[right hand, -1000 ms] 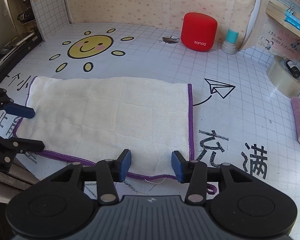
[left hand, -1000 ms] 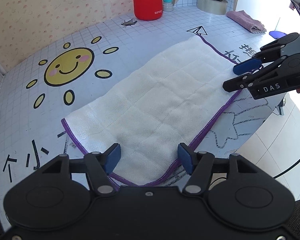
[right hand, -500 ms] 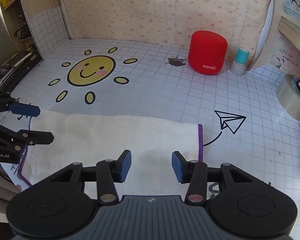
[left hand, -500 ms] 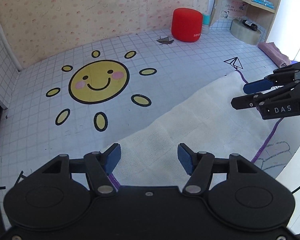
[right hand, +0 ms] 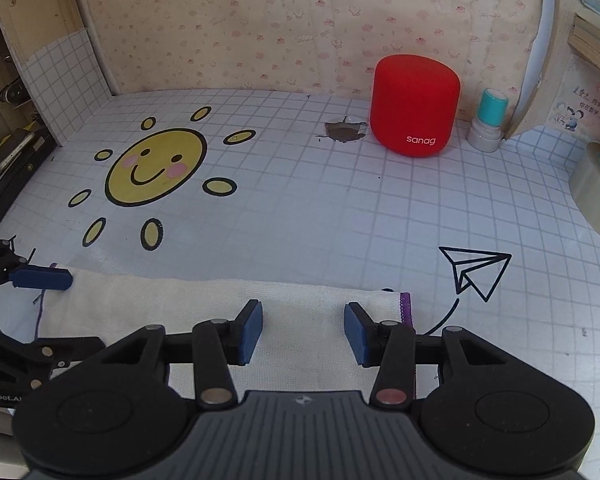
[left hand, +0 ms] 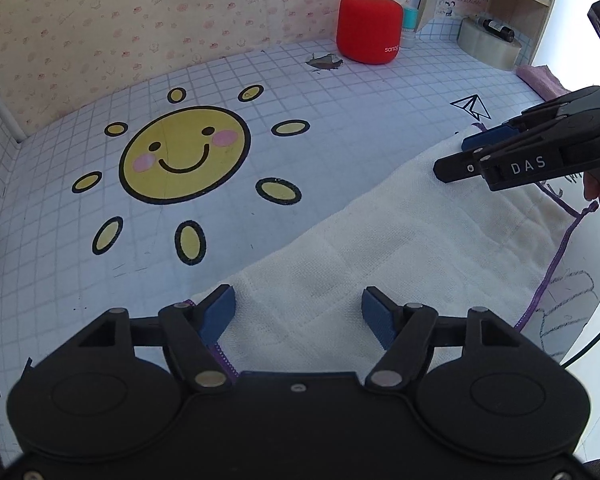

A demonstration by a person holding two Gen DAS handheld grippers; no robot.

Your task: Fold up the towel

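Left wrist view: the left gripper [left hand: 295, 312] is wide open over the towel [left hand: 400, 248], which lies flat on the table [left hand: 340, 120]. Right wrist view: the right gripper [right hand: 303, 330] is wide open and empty above the towel's far edge.

A worktop [right hand: 300, 208] with a grid and sun print is carrying a white towel [left hand: 400, 248] along its near edge, a red speaker [right hand: 415, 106] and small bottle [right hand: 488, 124] at the back wall, and a tape roll [right hand: 596, 192] sitting far right.
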